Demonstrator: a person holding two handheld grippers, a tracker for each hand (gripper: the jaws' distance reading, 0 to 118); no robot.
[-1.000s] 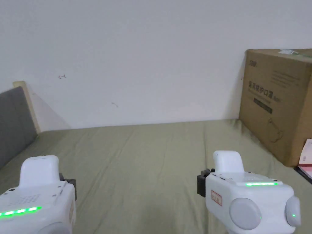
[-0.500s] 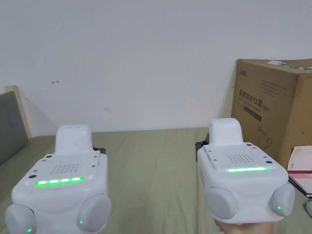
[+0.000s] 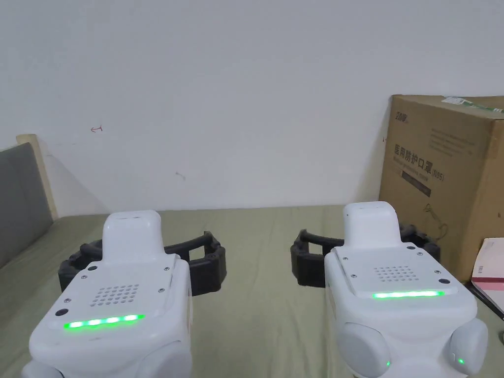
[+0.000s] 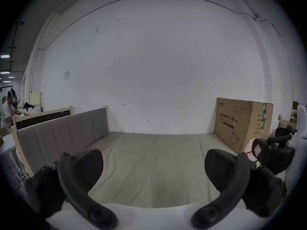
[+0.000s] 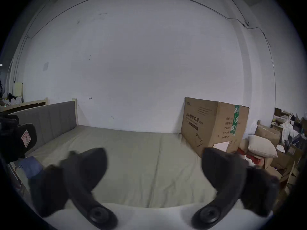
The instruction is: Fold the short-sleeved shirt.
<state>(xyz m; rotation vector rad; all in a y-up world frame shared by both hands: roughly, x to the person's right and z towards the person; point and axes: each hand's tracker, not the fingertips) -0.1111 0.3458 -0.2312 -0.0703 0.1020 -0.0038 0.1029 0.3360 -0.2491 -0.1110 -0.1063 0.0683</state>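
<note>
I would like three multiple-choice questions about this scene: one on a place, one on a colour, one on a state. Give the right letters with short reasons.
1. Where does the cardboard box stand?
A. right side of the bed, against the wall
B. left, by the headboard
C. on the floor in front

2. What colour is the bed sheet?
A. blue
B. olive green
C. red

3. How are the jaws of the left gripper and the right gripper?
A. both shut
B. left shut, right open
C. both open

Answers: 1 A, it stands at the right against the wall; 2 B, the sheet looks olive; 3 C, wide gaps between the jaws.
</note>
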